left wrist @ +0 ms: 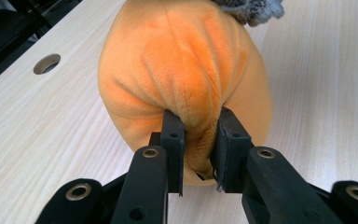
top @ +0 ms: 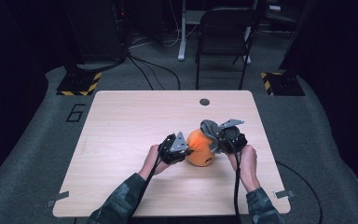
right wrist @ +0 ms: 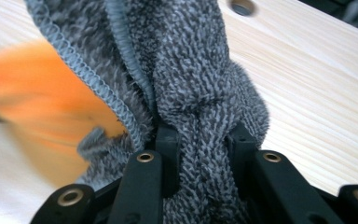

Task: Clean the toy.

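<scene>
left gripper: clamped on a fold of orange plush toy, bulk just beyond fingertips | right gripper: clamped on bunched grey cloth, draped over toy top | table: under toy

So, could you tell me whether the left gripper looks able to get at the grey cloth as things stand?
Probably not right away: the left gripper is shut on the orange plush toy, so it is occupied. The grey cloth lies close, over the toy's far side, clamped by the right gripper.
</scene>
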